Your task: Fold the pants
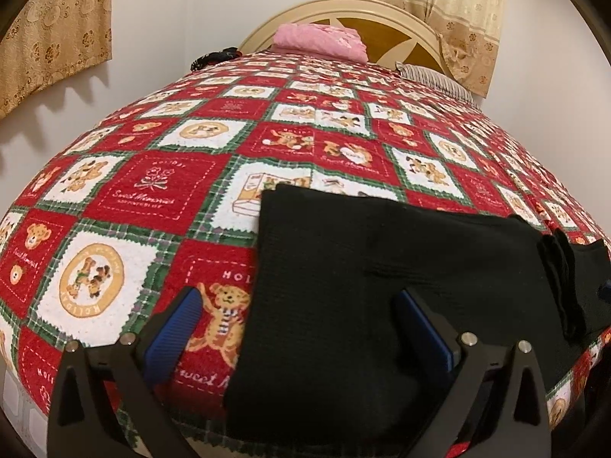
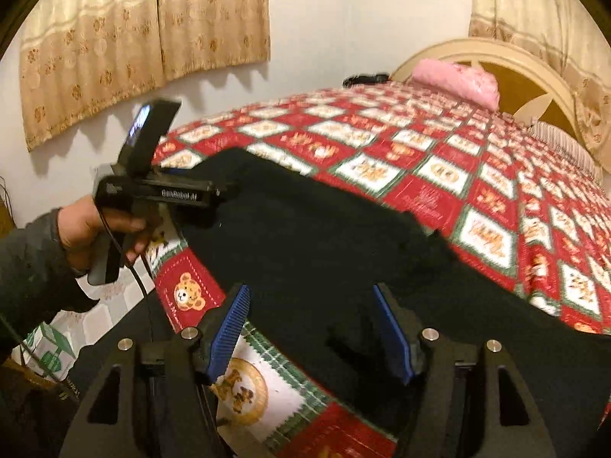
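Black pants [image 1: 382, 286] lie flat on a red patchwork teddy-bear bedspread [image 1: 160, 175], near the bed's front edge. My left gripper [image 1: 301, 328] is open just above the pants' left end, its blue pads [image 1: 173, 328] straddling the cloth edge. In the right wrist view the pants [image 2: 313, 236] stretch across the bed. My right gripper [image 2: 311, 328] is open over the pants' near edge, holding nothing. The left hand-held gripper body [image 2: 152, 191] also shows there, held by a hand at the pants' left end.
A pink pillow [image 1: 319, 42] and a striped pillow [image 1: 435, 80] lie by the cream headboard [image 1: 382, 19]. A dark item [image 1: 214, 59] lies at the far left bed edge. Curtains [image 2: 114, 45] hang on the white wall. The bedspread [image 2: 477, 191] is bare beyond the pants.
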A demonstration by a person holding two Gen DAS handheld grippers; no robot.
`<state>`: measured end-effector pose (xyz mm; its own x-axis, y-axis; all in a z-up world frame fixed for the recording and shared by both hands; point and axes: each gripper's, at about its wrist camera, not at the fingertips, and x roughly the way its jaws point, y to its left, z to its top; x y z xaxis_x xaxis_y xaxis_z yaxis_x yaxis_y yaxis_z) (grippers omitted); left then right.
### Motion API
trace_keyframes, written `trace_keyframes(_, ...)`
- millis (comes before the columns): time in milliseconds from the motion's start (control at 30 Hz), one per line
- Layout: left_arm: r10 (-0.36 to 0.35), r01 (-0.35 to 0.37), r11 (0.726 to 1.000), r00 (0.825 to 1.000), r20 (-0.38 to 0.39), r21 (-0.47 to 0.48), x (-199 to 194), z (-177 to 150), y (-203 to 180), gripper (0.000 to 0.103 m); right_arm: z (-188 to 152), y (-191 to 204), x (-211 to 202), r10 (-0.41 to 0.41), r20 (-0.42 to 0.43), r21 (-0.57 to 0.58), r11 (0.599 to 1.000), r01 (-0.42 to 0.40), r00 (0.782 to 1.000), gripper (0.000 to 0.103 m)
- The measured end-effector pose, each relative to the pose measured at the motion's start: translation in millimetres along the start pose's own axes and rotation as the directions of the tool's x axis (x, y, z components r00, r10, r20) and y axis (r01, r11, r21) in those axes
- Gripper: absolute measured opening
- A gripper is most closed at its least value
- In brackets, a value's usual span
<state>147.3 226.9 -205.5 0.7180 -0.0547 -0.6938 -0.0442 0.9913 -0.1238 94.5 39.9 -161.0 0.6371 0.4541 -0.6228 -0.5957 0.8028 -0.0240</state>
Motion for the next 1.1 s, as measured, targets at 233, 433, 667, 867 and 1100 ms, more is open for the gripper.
trace_keyframes(233, 0.002, -0.002, 1.000, 1.000, -0.009, -0.002, 1, 1, 0, 0.103, -4, -46, -12, -0.085, 0.013, 0.164, 0.983, 0.082, 0.996, 0.067)
trace_keyframes(433, -0.041, 0.041, 0.999, 0.999, 0.008, -0.017, -6, 0, 11, 0.089, -8, -78, 17, -0.054, -0.074, 0.338, 0.938, 0.076, 0.996, 0.067)
trace_keyframes(667, -0.072, 0.072, 0.997, 0.997, 0.004, -0.041, -8, 3, 18, 0.078, -6, -20, 47, -0.002, -0.112, 0.114, 0.993, 0.015, 0.994, 0.067)
trace_keyframes(867, -0.103, 0.103, 0.995, 0.995, 0.003, -0.019, -6, 5, 7, 0.039, -14, -3, 44, -0.048, -0.118, -0.015, 0.999, 0.046, 0.992, 0.071)
trace_keyframes(1100, -0.213, 0.209, 0.969, 0.977, -0.016, -0.134, -8, 6, 15, 0.023, -19, -41, 3, -0.002, -0.024, 0.169, 0.986, 0.006, 1.000, 0.071)
